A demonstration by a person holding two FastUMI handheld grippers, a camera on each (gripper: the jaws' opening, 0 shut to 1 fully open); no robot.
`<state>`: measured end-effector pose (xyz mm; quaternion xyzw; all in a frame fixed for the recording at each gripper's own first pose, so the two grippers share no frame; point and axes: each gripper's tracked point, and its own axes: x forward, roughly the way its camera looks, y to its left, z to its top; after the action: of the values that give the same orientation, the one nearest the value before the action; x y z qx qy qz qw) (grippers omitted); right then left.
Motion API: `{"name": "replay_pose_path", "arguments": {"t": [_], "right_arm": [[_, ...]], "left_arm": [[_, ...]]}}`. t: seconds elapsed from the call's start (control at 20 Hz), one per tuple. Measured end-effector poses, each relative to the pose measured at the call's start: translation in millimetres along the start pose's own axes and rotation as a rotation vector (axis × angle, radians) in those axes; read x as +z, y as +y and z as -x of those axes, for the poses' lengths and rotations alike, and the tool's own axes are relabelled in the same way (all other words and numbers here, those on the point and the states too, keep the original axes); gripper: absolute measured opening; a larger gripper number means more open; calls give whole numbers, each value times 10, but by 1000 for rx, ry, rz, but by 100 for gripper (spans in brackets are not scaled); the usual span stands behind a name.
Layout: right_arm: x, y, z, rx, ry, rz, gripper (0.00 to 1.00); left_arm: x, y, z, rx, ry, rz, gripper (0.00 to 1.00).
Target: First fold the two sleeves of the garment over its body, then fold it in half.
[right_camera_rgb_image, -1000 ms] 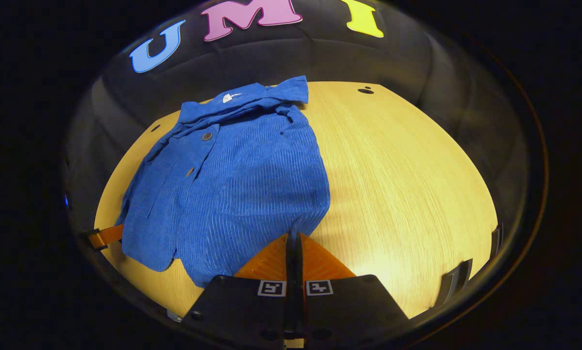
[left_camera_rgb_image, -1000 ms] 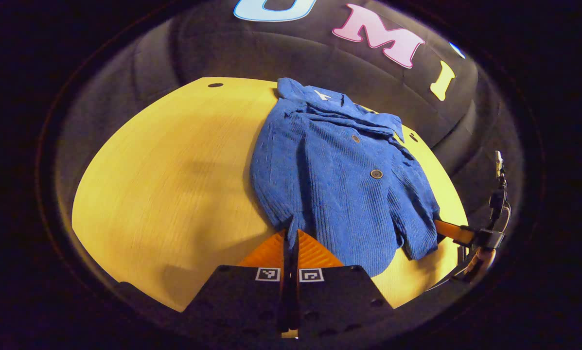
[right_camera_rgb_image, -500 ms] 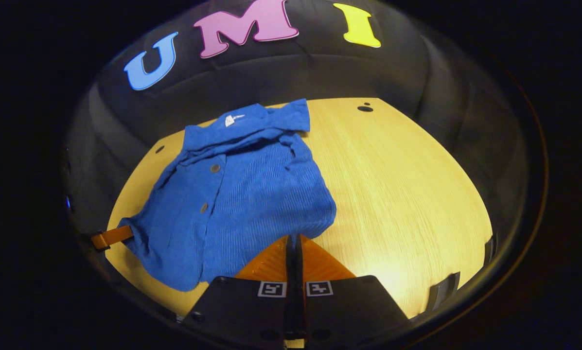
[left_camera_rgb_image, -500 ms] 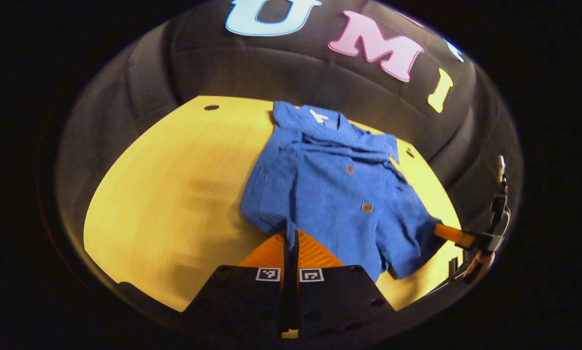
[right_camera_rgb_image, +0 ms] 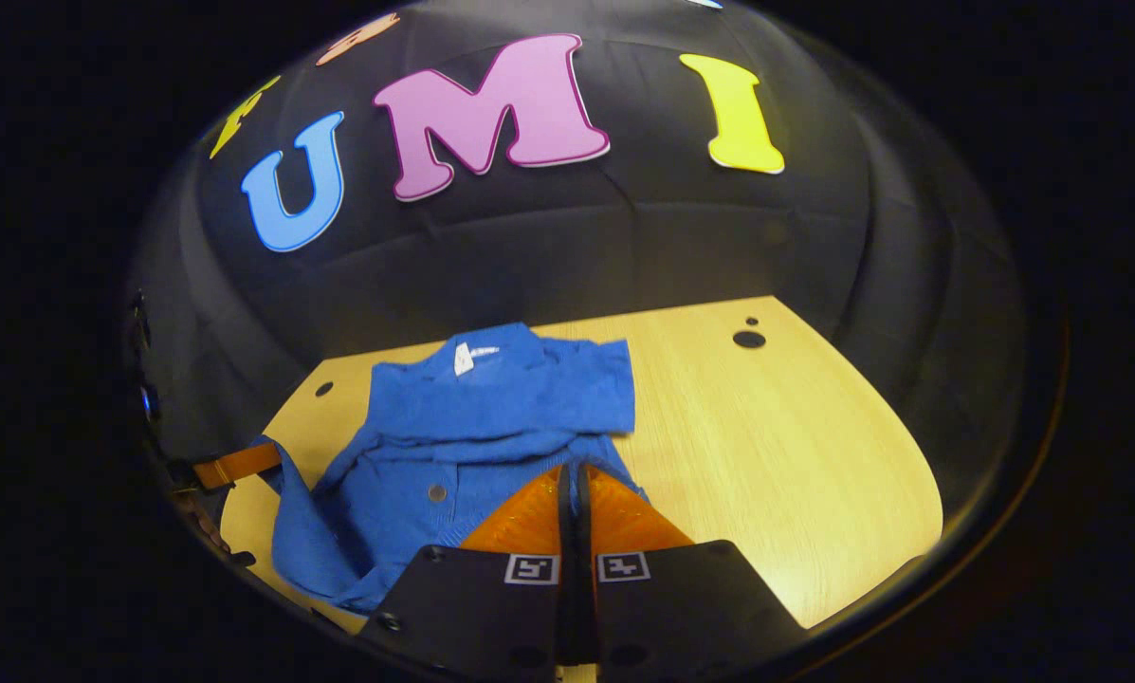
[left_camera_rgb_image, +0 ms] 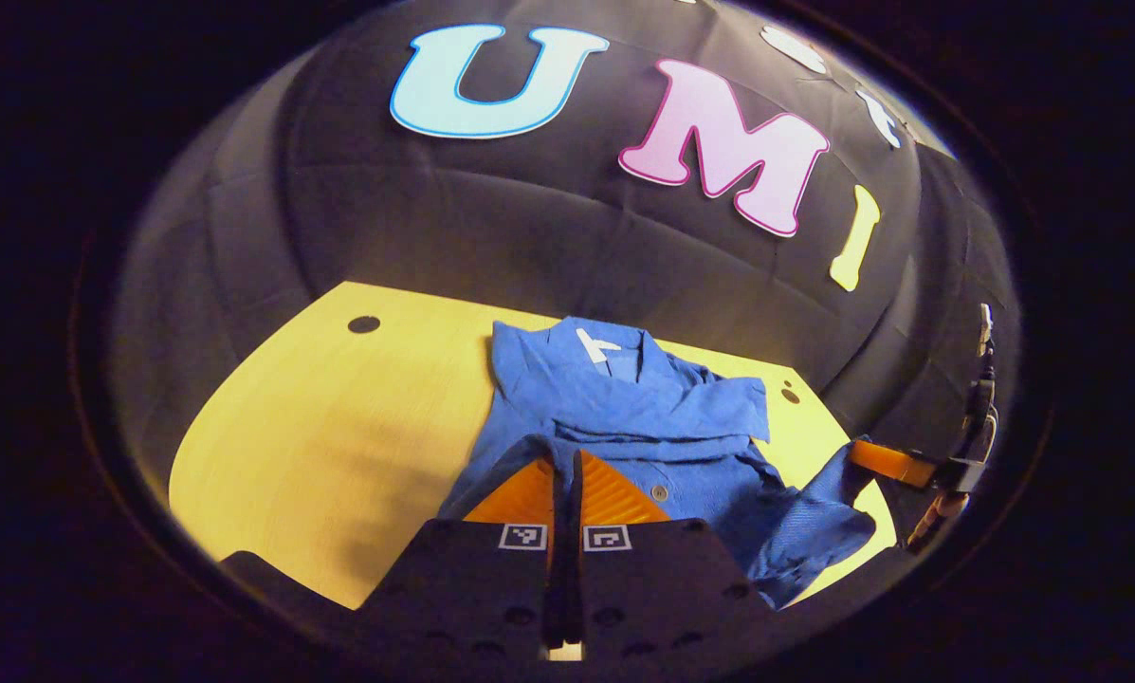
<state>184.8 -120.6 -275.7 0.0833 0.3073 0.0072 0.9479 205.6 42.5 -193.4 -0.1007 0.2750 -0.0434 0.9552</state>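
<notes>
A blue ribbed garment [left_camera_rgb_image: 643,408] with buttons lies on the yellow wooden table [left_camera_rgb_image: 339,427], collar and white tag toward the booth wall, sleeves folded over its body. My left gripper [left_camera_rgb_image: 565,460] is shut on the hem's near corner, held up over the body. The right gripper [left_camera_rgb_image: 861,455] pinches the other hem corner, raised at the right. In the right gripper view the garment [right_camera_rgb_image: 501,408] lies ahead, my right gripper [right_camera_rgb_image: 572,470] is shut on its hem, and the left gripper [right_camera_rgb_image: 264,458] holds a lifted corner at the far left.
The table [right_camera_rgb_image: 776,427] has bare wood to the garment's right, with a round hole [right_camera_rgb_image: 748,339] near its far corner. Another hole [left_camera_rgb_image: 363,324] sits at the far left corner. The black cloth wall stands close behind the collar.
Both grippers have lifted the hem and carried it forward toward the collar. The lower half of the garment now rises off the table and drapes over the upper half.
</notes>
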Motion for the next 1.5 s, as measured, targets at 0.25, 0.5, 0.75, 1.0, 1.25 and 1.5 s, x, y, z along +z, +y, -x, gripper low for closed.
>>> {"name": "replay_pose_path", "arguments": {"t": [0.25, 0.5, 0.75, 1.0, 1.25, 1.5], "right_arm": [[716, -183, -616, -9, -127, -2, 1], [1302, -220, -1659, 13, -204, 3, 0], [1438, -148, -2591, 10, -255, 108, 0], [1046, -258, -2906, -26, -176, 103, 41], [1209, -283, -2557, -57, -191, 135, 100], [1468, -111, -1634, -71, -310, 151, 100]], "left_arm": [[830, 230, -768, 34, -135, -124, 0], [1317, 652, -1860, 119, -281, -186, 0], [1416, 658, -2572, 113, -353, -225, 0], [1192, 625, -2776, 135, -292, -274, 84], [1254, 544, -2377, 186, -298, -201, 84], [1333, 420, -1478, 192, -359, -150, 85]]}}
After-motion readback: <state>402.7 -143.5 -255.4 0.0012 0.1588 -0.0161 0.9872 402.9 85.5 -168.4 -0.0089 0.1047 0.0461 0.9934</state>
